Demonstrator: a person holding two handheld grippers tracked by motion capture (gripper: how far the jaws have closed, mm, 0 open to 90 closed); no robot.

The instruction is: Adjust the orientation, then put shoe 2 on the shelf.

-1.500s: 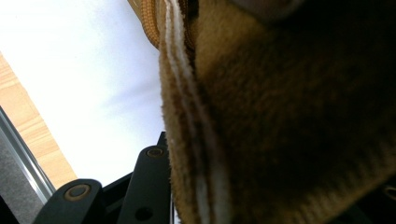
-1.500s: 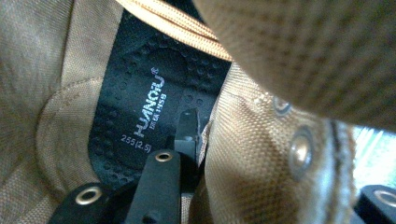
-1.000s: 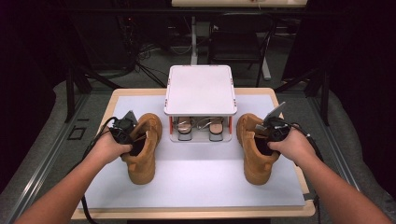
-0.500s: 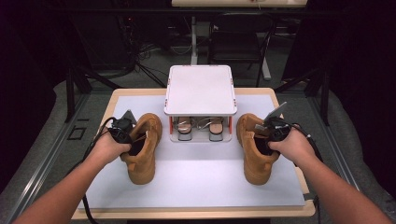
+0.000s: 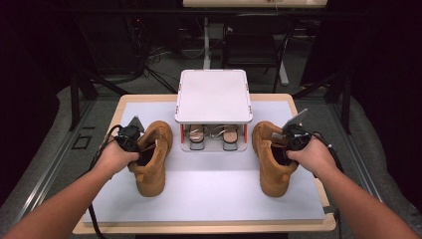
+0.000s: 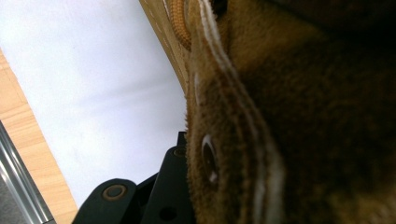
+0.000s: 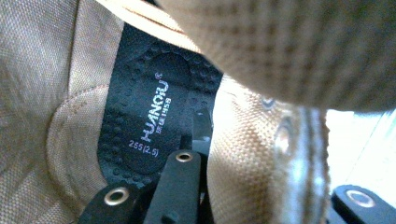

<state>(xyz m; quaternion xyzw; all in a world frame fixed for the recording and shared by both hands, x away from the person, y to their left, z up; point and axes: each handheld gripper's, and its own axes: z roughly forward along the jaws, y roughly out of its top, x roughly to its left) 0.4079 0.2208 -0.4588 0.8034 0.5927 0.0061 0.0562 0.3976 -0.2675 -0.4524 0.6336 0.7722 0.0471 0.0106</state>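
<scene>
On the white mat [image 5: 209, 184], each gripper's fingers pinch a tan boot's collar.

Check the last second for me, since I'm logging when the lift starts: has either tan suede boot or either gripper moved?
Nothing has visibly changed. The left gripper still has the collar of the left tan suede lace-up boot between its jaws, and the right gripper likewise holds the right tan suede lace-up boot. Both boots stay on the white mat, either side of the white shoe rack.
</scene>
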